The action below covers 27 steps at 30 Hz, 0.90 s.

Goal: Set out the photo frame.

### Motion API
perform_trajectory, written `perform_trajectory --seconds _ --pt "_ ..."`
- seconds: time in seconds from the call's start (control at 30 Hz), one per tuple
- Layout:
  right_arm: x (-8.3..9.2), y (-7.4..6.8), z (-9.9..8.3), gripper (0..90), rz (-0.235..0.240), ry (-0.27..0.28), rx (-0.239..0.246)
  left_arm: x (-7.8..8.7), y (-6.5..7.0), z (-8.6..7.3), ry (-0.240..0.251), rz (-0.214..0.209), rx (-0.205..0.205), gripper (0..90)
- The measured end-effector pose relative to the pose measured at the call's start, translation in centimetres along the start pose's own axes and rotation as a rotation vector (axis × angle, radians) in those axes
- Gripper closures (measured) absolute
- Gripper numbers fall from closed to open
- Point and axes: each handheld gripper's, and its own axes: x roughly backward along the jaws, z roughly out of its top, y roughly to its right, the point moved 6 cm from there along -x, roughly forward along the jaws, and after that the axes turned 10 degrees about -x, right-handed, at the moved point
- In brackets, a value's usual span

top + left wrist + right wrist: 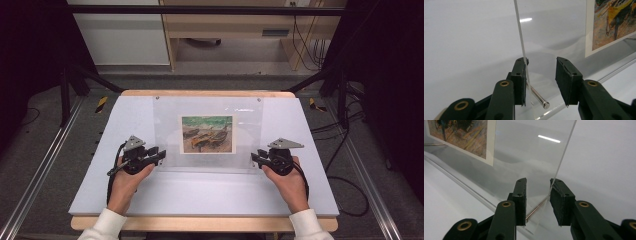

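Note:
A clear acrylic picture frame (167, 130) leans on the white table (200, 195) and holds a painted print of boats (207, 134). My left gripper (161, 154) is at the frame's lower left corner. In the left gripper view the panel's edge (520, 37) rests against one pad, a metal pin (537, 96) lies between the jaws, and the other pad stands apart, so this gripper (541, 61) is open. My right gripper (254, 157) is at the lower right corner. Its jaws (538, 181) straddle the panel edge (564, 155) and another pin (537, 207), with a gap left.
The table's wooden rim (200, 223) runs along the near side. Black frame bars and cables (345, 130) stand on the floor at both sides. A cabinet (120, 35) and a wooden desk (225, 25) lie beyond the far edge.

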Motion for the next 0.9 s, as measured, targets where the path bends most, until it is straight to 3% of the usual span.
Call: perform_trajectory --seconds 0.9 --pt "0.24 -0.16 -0.39 67.3 -0.007 -0.003 0.012 0.21 0.4 -0.27 -0.001 0.012 -0.014 60.7"
